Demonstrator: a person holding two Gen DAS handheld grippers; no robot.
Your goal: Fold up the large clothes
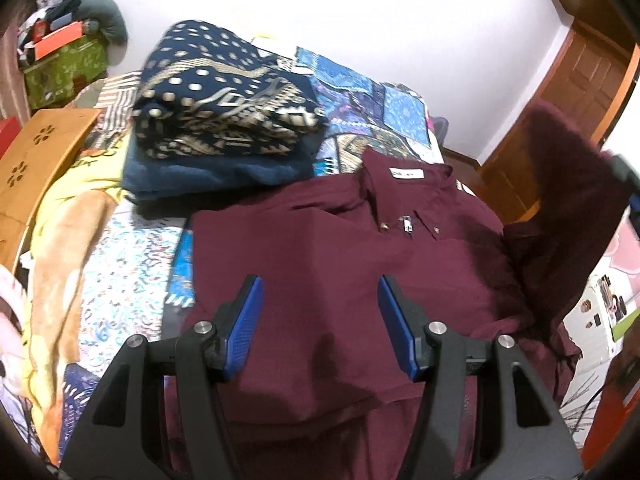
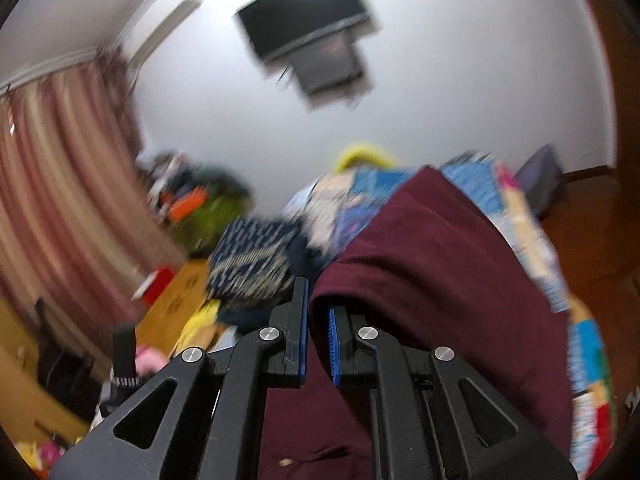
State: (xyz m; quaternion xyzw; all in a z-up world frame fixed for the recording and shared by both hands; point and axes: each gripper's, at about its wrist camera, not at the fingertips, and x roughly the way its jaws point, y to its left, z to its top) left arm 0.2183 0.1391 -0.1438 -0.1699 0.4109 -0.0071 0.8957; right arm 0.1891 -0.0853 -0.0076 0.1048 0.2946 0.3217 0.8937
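My left gripper hangs spread over the maroon shirt on the bed's patchwork quilt. My right gripper pinches a lifted sleeve, blurred. At eleven o'clock, folded blankets; beyond, white wall.

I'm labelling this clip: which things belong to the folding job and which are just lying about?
Job:
maroon shirt
right claw, clamped on a fold of it
left claw, open above it

Lying about:
folded patterned cloth
wall TV
green box
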